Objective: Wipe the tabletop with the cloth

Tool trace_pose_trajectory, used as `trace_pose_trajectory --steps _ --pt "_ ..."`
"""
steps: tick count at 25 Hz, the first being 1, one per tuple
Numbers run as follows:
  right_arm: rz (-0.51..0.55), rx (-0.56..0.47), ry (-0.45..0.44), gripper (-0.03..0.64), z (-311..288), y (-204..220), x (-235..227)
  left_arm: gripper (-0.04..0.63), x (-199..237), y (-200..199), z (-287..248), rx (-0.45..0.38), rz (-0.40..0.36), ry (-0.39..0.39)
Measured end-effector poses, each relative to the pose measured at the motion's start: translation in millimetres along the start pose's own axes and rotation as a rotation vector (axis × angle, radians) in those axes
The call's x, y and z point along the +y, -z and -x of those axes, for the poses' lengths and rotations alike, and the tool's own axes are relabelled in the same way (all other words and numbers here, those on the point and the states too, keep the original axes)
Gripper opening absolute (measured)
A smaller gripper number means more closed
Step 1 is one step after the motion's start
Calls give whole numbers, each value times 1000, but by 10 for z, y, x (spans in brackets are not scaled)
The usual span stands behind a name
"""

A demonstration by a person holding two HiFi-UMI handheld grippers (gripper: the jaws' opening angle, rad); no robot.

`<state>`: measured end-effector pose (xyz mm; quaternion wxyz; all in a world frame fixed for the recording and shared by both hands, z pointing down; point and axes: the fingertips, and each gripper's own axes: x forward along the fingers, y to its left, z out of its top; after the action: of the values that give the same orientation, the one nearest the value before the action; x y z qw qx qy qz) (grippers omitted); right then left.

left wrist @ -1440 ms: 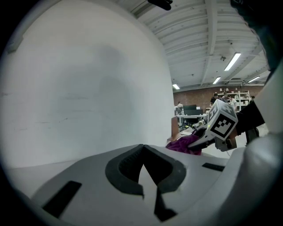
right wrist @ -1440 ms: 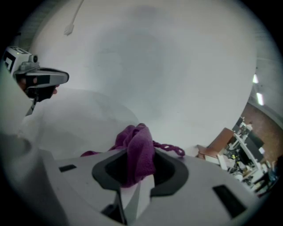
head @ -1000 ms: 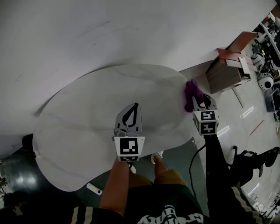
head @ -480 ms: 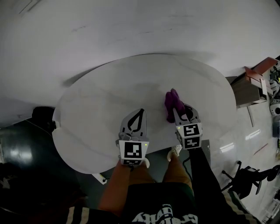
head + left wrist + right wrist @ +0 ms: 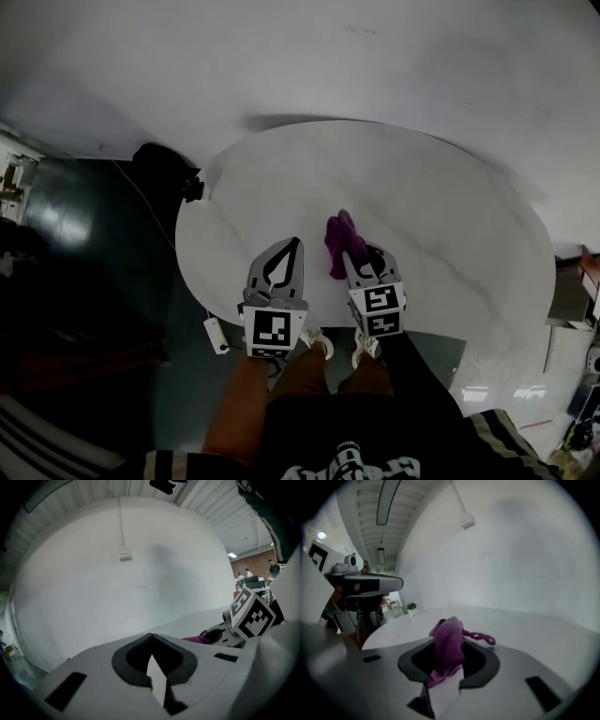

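Note:
The purple cloth (image 5: 339, 242) lies bunched on the white oval tabletop (image 5: 450, 225), near its front edge. My right gripper (image 5: 354, 255) is shut on the cloth (image 5: 448, 648), which fills the gap between its jaws and sticks out ahead of them. My left gripper (image 5: 289, 246) hovers just to the left of it, over the table's front edge, shut and empty (image 5: 151, 641). From the left gripper view the cloth (image 5: 198, 639) and the right gripper's marker cube (image 5: 252, 616) show at the right.
A white wall (image 5: 309, 56) runs behind the table. Dark glossy floor (image 5: 84, 234) lies to the left, with a black object (image 5: 161, 161) by the table's left rim. A small white device (image 5: 216, 335) hangs below the front edge. My legs and shoes stand under the front edge.
The right gripper has dragged the cloth leftward across the table, from the right rim toward the front middle. The left gripper stays shut close to it. The head view has swung left.

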<state>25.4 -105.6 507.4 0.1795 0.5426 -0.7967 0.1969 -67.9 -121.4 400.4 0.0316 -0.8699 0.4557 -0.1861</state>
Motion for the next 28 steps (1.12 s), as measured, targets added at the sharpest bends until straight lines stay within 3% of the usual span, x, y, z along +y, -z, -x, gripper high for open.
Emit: trace_pose_trajectory --steps 7,14,20,24,28 --pt "49 -35 -177 126 -531 -352 1315 0 1155 448 847 52 22 -196" --pt "24 -22 -269 127 -1116 -482 2834 0 2280 1023 1547 70 60 -255" --pt "26 20 -370 127 -1554 -456 3894 0 2935 1363 1911 75 78 -286" --pt "51 83 -394 127 -1806 -276 4198 0 3127 1539 2052 85 96 -300" --pt "114 168 -355 127 -1863 2 4113 0 3159 1632 2109 91 112 -299"
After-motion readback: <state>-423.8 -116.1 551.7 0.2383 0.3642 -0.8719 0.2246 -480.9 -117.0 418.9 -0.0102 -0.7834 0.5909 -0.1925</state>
